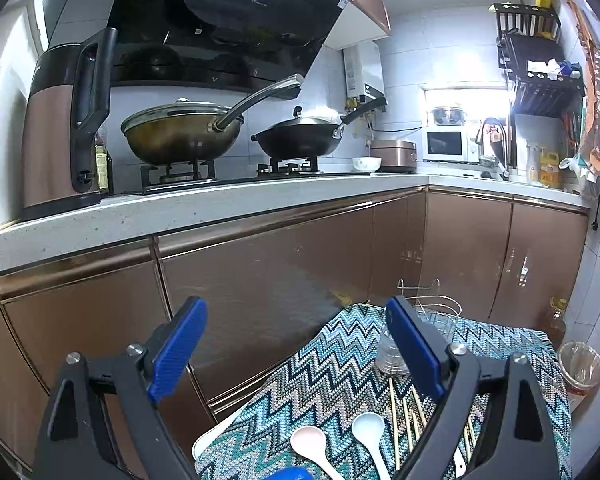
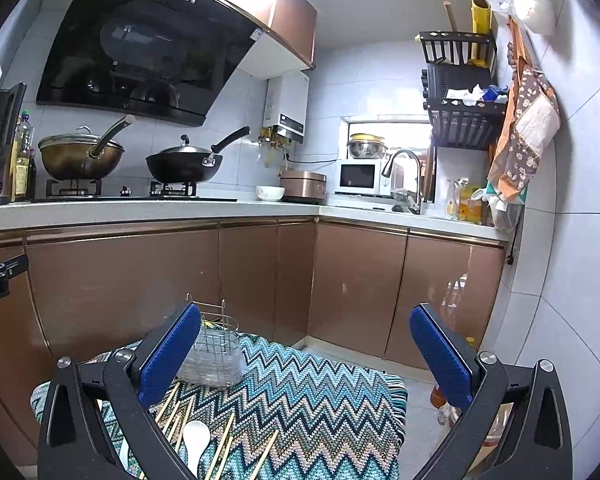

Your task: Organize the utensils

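Both grippers, left (image 1: 296, 346) and right (image 2: 306, 350), gape empty; chopsticks (image 2: 224, 446) (axes toward twelve) lie at the right's seven o'clock, nearer the left.

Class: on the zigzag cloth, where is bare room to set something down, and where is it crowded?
Free: the zigzag cloth's right half, from the wire utensil holder to the fringe. Crowded: the near left, where chopsticks and white spoon lie scattered.

A kettle (image 1: 60, 128) stood left of two woks (image 1: 182, 134); a microwave (image 2: 358, 177) sat beside the tap (image 2: 404, 168).
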`<state>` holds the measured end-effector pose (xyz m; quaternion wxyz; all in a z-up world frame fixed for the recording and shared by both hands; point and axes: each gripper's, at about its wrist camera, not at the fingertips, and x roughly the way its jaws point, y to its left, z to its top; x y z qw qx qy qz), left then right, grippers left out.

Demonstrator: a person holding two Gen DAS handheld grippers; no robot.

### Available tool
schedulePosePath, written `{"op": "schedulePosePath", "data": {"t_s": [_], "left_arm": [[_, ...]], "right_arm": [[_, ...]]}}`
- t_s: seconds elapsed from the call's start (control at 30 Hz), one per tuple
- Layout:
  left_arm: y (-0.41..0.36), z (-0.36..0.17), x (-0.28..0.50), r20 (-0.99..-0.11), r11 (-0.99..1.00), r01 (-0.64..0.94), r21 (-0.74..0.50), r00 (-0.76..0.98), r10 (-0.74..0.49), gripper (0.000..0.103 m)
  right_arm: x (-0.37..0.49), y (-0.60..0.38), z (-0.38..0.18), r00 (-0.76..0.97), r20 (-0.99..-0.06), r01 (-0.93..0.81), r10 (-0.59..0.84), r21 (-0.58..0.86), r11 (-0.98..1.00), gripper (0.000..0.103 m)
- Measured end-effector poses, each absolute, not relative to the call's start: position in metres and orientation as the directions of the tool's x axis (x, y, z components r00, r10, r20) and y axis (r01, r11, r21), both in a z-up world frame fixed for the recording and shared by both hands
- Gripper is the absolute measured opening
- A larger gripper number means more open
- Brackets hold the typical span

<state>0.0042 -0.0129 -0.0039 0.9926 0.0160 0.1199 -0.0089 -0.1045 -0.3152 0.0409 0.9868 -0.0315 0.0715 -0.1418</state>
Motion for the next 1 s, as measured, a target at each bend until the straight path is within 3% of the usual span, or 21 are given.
{"op": "schedulePosePath", "data": {"t_s": [1.0], "left_arm": [[-0.0186,-0.0033,0.0094,-0.267,0.999,0.041,0.033,0.963,-0.031,0.091]], "right_arm": [[-0.0972,-0.3242,0.0371,0.935,-0.186,0.291,-0.302,-0.082,0.953,0.103]]}}
